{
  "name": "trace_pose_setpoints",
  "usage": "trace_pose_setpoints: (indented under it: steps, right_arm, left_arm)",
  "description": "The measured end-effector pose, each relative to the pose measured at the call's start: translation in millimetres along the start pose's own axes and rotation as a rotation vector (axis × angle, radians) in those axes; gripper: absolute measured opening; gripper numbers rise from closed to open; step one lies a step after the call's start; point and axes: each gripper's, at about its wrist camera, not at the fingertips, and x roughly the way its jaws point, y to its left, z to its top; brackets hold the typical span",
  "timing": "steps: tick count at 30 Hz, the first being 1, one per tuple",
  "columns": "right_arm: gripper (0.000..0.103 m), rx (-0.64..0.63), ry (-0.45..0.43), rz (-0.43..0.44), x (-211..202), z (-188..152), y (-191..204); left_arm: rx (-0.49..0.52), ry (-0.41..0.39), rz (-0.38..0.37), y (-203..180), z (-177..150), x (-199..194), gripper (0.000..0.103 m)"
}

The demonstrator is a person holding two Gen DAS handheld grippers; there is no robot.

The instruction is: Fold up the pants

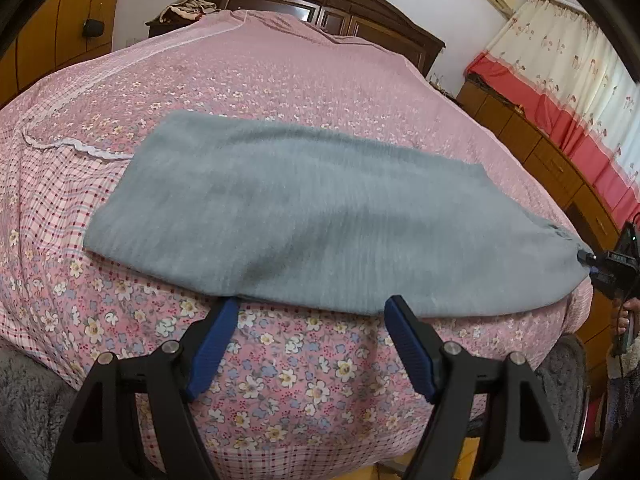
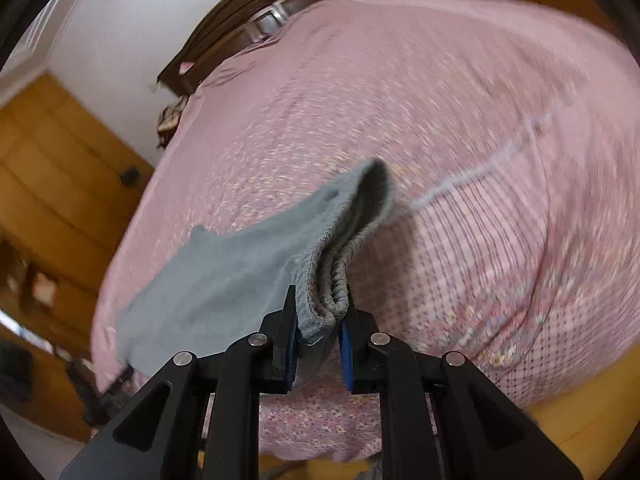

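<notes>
Grey pants [image 1: 312, 216] lie across the pink floral bed cover [image 1: 280, 80], folded lengthwise. My left gripper [image 1: 310, 306] is open and empty, its blue pads at the pants' near edge. My right gripper [image 2: 318, 308] is shut on the pants' ribbed waistband [image 2: 332, 280] and holds that end lifted above the bed; the rest of the pants [image 2: 224, 276] hangs away to the left. The right gripper also shows at the right edge of the left wrist view [image 1: 592, 262], at the pants' right end.
A dark wooden headboard [image 1: 320, 4] stands at the far end of the bed. Wooden cabinets [image 1: 552, 160] run along the right under red and cream curtains [image 1: 560, 76]. Orange wardrobe doors [image 2: 52, 168] are on the other side. A grey fleece blanket [image 1: 28, 396] lies at the near corner.
</notes>
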Motion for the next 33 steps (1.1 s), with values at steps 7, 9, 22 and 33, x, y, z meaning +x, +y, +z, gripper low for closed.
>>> trace_pose_setpoints:
  steps: [7,9,22,33]
  right_arm:
    - [0.018,-0.161,-0.009,-0.017,-10,10,59]
    - [0.018,-0.236,-0.015,-0.043,-11,11,80]
    - [0.018,-0.543,0.037,-0.036,15,-18,202]
    - [0.018,-0.774,0.038,-0.047,64,-70,316]
  left_arm:
    - [-0.01,-0.008,-0.014,14,-3,-7,0.079]
    - [-0.011,-0.012,-0.014,15,-3,-9,0.079]
    - [0.055,-0.105,0.009,9,21,-52,0.081]
    - [-0.013,-0.2,0.093,68,59,-70,0.085]
